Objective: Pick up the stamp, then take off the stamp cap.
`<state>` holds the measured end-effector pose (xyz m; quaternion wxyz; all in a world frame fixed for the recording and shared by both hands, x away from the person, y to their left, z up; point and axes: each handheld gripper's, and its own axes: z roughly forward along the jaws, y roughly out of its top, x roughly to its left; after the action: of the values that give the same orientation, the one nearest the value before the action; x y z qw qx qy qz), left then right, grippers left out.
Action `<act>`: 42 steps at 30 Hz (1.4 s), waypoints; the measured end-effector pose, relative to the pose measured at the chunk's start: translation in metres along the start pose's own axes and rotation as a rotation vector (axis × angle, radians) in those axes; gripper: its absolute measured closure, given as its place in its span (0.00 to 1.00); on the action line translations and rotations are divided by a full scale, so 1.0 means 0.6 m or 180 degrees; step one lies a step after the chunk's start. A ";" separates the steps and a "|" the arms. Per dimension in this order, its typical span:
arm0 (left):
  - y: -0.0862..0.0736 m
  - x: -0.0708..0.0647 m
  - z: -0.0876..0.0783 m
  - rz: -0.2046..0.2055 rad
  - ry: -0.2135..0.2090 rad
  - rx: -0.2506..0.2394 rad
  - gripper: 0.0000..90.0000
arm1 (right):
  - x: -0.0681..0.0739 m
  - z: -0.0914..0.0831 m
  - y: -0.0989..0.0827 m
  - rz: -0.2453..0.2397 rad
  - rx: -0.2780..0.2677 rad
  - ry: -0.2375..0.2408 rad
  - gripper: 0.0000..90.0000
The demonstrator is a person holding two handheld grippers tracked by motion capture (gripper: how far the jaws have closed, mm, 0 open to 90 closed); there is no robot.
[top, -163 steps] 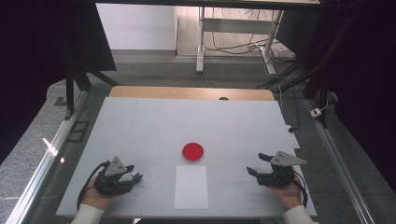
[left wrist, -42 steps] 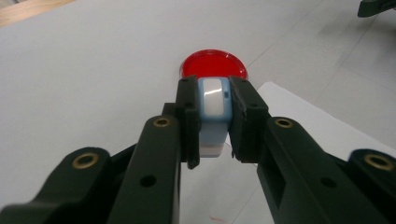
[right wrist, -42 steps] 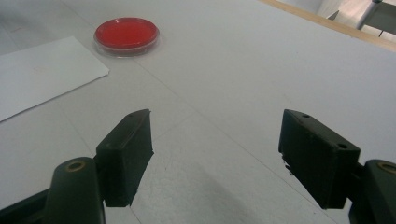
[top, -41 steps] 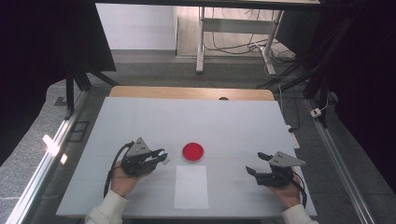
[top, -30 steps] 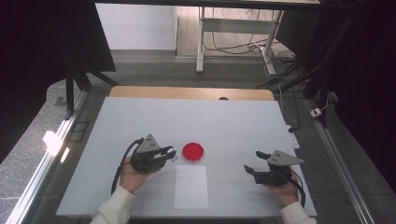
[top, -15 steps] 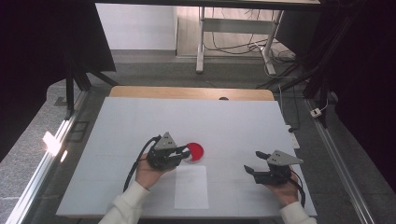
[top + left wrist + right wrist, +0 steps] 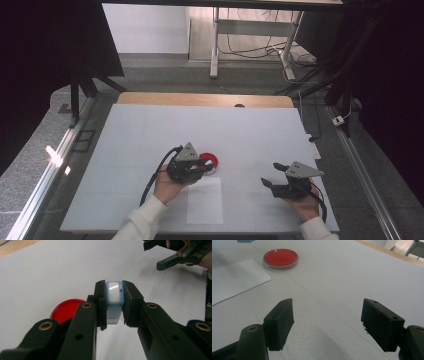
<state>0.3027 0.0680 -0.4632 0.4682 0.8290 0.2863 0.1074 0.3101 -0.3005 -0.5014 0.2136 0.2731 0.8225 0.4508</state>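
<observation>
Left gripper [image 7: 113,305] clamps a small light-blue block [image 7: 114,300] just above the red dish [image 7: 209,161] mid-table, near the paper sheet [image 7: 205,201]; right gripper [image 7: 327,325] rests at right, jaws spread, empty.

Black two-jaw left gripper [image 7: 205,167], brass screws, grey triangular plate, black cable, white sleeves

Behind the white table [image 7: 150,125] is a grey floor [image 7: 165,75] with cables [image 7: 300,55]. A metal desk frame [image 7: 216,40] stands there. Dark curtains [image 7: 45,60] hang at both sides.
</observation>
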 end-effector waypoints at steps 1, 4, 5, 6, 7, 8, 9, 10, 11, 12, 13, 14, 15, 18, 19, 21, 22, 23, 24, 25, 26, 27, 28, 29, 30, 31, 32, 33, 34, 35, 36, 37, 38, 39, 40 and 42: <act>0.000 0.000 0.000 -0.0007 0.0002 0.0001 0.83 | 0.000 0.000 0.000 -0.0003 0.0005 -0.0007 0.29; 0.000 0.000 0.002 -0.0008 0.0005 0.0008 0.83 | -0.001 -0.001 0.000 -0.0015 -0.0001 -0.0015 0.29; 0.000 0.000 0.002 -0.0007 0.0009 0.0011 0.83 | -0.001 -0.001 0.000 -0.0013 0.0000 -0.0013 0.29; 0.000 0.000 0.002 -0.0010 0.0012 0.0011 0.83 | 0.000 -0.001 0.000 -0.0016 0.0002 -0.0013 0.29; -0.001 0.000 0.002 -0.0013 0.0014 0.0012 0.83 | 0.000 -0.001 0.000 -0.0006 0.0009 -0.0013 0.29; -0.001 0.000 0.003 -0.0017 0.0017 0.0013 0.83 | 0.000 0.000 0.000 -0.0001 -0.0001 0.0004 0.29; -0.001 0.001 0.003 -0.0018 0.0018 0.0013 0.83 | 0.001 0.000 0.000 -0.0002 -0.0008 0.0003 0.28; -0.001 0.001 0.003 -0.0016 0.0018 0.0016 0.83 | 0.001 0.000 -0.001 0.0002 -0.0014 0.0007 0.28; -0.002 0.001 0.003 -0.0014 0.0020 0.0019 0.83 | 0.001 0.000 -0.001 -0.0006 -0.0020 0.0008 0.28; -0.002 0.001 0.003 -0.0014 0.0026 0.0020 0.83 | 0.001 -0.001 -0.001 -0.0006 -0.0010 0.0000 0.28; -0.002 0.002 0.003 -0.0019 0.0027 0.0021 0.83 | 0.001 -0.002 -0.001 -0.0006 -0.0016 0.0000 0.28; -0.003 0.002 0.003 -0.0021 0.0030 0.0020 0.83 | 0.002 -0.002 -0.001 0.0000 -0.0019 -0.0005 0.28; -0.003 0.003 0.003 -0.0022 0.0031 0.0019 0.83 | 0.002 -0.003 -0.001 0.0003 -0.0026 -0.0004 0.28; -0.003 0.005 0.005 -0.0027 0.0025 0.0024 0.83 | 0.004 -0.004 -0.001 -0.0021 -0.0070 -0.0020 0.27; -0.003 0.005 0.005 -0.0029 0.0024 0.0026 0.83 | 0.005 -0.004 -0.001 -0.0009 -0.0066 -0.0025 0.27; -0.004 0.005 0.004 -0.0028 0.0027 0.0025 0.83 | 0.007 -0.005 -0.001 -0.0018 -0.0066 -0.0055 0.27; -0.004 0.005 0.004 -0.0025 0.0029 0.0023 0.83 | 0.007 -0.004 -0.002 -0.0012 -0.0105 -0.0041 0.27; -0.003 0.005 0.003 -0.0028 0.0033 0.0017 0.83 | 0.008 -0.005 -0.001 -0.0021 -0.0111 -0.0077 0.27; -0.003 0.005 0.002 -0.0029 0.0038 0.0009 0.83 | 0.009 -0.004 -0.001 -0.0009 -0.0147 -0.0058 0.27; -0.003 0.005 0.002 -0.0026 0.0041 0.0004 0.83 | 0.009 -0.004 0.000 -0.0001 -0.0146 -0.0062 0.27; -0.003 0.005 0.001 -0.0032 0.0044 0.0000 0.83 | 0.010 -0.004 0.000 0.0003 -0.0147 -0.0061 0.27; -0.003 0.005 0.001 -0.0035 0.0045 0.0001 0.83 | 0.010 -0.004 0.001 0.0010 -0.0151 -0.0058 0.27; -0.004 0.006 0.001 -0.0039 0.0049 0.0002 0.83 | 0.012 -0.005 0.002 0.0015 -0.0152 -0.0061 0.27; -0.004 0.006 0.002 -0.0045 0.0050 0.0001 0.83 | 0.012 -0.005 0.003 0.0011 -0.0148 -0.0052 0.27; -0.004 0.005 0.002 -0.0048 0.0046 0.0001 0.83 | 0.013 -0.005 0.004 0.0023 -0.0160 -0.0058 0.27; -0.003 0.005 0.003 -0.0045 0.0041 0.0003 0.83 | 0.014 -0.005 0.004 0.0035 -0.0174 -0.0049 0.27; -0.003 0.005 0.003 -0.0044 0.0041 0.0005 0.83 | 0.015 -0.004 0.005 0.0025 -0.0186 -0.0045 0.27; -0.003 0.004 0.004 -0.0050 0.0037 0.0006 0.83 | 0.016 -0.004 0.005 0.0025 -0.0187 -0.0041 0.27; -0.004 0.004 0.004 -0.0047 0.0033 0.0011 0.83 | 0.017 -0.003 0.005 0.0037 -0.0187 -0.0028 0.27; -0.004 0.004 0.004 -0.0044 0.0033 0.0013 0.83 | 0.018 -0.003 0.006 0.0065 -0.0180 -0.0013 0.27; -0.004 0.004 0.004 -0.0048 0.0030 0.0010 0.83 | 0.019 -0.002 0.007 0.0072 -0.0179 -0.0001 0.27; -0.004 0.004 0.004 -0.0049 0.0028 0.0008 0.83 | 0.020 -0.002 0.008 0.0078 -0.0169 0.0005 0.28; -0.004 0.003 0.004 -0.0050 0.0025 0.0004 0.83 | 0.022 -0.002 0.010 0.0068 -0.0168 0.0008 0.28; -0.004 0.003 0.004 -0.0051 0.0021 0.0002 0.83 | 0.023 -0.001 0.011 0.0065 -0.0182 0.0002 0.28; -0.004 0.003 0.004 -0.0051 0.0018 0.0004 0.83 | 0.025 -0.001 0.012 0.0061 -0.0169 0.0004 0.28; -0.004 0.003 0.004 -0.0053 0.0016 0.0004 0.83 | 0.027 0.001 0.013 0.0073 -0.0179 0.0000 0.28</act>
<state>0.3046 0.0682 -0.4666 0.4678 0.8266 0.2944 0.1054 0.2999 -0.2861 -0.4965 0.2160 0.2764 0.8063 0.4762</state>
